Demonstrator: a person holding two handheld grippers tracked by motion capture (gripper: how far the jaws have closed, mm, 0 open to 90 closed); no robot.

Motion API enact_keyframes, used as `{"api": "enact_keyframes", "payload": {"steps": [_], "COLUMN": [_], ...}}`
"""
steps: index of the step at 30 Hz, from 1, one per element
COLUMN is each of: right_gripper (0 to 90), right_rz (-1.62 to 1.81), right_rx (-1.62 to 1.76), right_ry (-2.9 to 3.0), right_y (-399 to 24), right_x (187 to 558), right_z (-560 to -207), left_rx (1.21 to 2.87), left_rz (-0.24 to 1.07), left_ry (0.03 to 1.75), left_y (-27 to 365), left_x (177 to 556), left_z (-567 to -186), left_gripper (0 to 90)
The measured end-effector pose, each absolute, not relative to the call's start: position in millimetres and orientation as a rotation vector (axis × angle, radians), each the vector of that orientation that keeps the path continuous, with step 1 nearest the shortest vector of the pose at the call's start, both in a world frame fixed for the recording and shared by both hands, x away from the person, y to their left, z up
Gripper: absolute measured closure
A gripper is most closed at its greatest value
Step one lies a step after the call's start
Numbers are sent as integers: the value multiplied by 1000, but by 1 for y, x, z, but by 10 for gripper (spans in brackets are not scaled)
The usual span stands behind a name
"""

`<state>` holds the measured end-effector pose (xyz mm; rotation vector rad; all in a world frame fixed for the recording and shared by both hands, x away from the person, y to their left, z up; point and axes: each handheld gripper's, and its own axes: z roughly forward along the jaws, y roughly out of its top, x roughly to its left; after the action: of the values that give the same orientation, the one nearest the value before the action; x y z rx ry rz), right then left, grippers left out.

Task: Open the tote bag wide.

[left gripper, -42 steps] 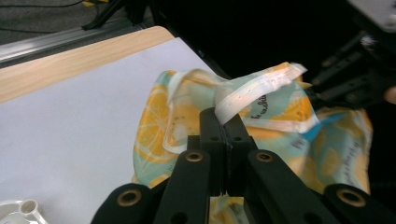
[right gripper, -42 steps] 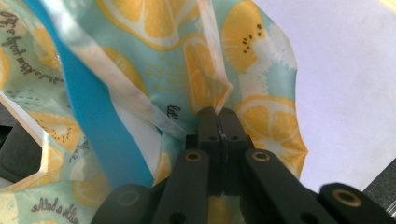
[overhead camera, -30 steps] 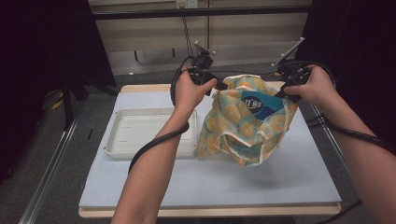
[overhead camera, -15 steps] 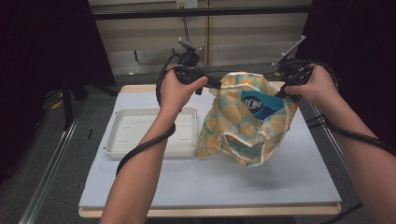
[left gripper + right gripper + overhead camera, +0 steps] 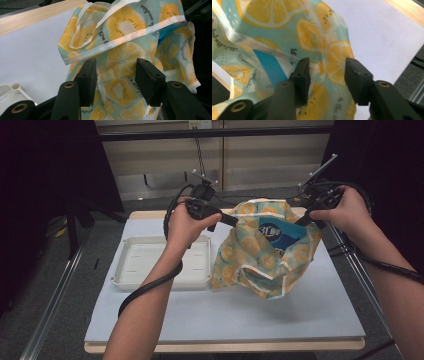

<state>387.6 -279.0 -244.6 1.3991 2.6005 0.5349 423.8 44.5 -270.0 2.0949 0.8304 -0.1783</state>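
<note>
A teal cloth bag (image 5: 260,255) printed with orange slices stands slumped on the table, with a blue and white package (image 5: 280,237) showing in its mouth. My left gripper (image 5: 231,220) sits at the bag's left top edge. Its jaws have just been opening, and in the left gripper view (image 5: 116,75) they stand apart with the bag (image 5: 125,27) behind the gap. My right gripper (image 5: 304,218) is at the bag's right top edge. Its jaws have also just been opening, and in the right gripper view (image 5: 327,75) loose cloth (image 5: 274,15) lies between them, unpressed.
A shallow white tray (image 5: 160,282) lies left of the bag on the pale table mat (image 5: 200,315), and its corner (image 5: 10,92) shows in the left gripper view. The table's wooden edge runs along the back. Dark floor and metal rails flank both sides.
Both grippers have let go of the bag's rim and their jaws stand apart. My left hand has drawn back to the left, away from the bag. The right hand has stayed in place.
</note>
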Motion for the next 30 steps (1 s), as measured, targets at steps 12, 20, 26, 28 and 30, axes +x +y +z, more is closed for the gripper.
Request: {"api": "enact_keyframes", "payload": {"steps": [12,20,26,28,30], "right_gripper": [488,442,413,439,521], "right_rz": [543,529,531,533,534], "right_rx": [1429,1431,1447,1461,1462], "right_ry": [2570,2558,2543,2541,2558], "right_y": [-290,-295,-299,-299,-299], "right_x": [378,375,373,374,375], "right_z": [-232,-234,-232,-233,-235], "left_rx": [2150,2168,2175,2183,2164], "left_rz": [-145,-149,-142,-151,-155], "left_ry": [747,704,706,702,722], "left_y": [36,30,32,35,37], "left_x": [416,416,417,418,418], "left_z": [-267,-271,-270,-271,-272], "left_gripper": [490,686,870,891,900]}}
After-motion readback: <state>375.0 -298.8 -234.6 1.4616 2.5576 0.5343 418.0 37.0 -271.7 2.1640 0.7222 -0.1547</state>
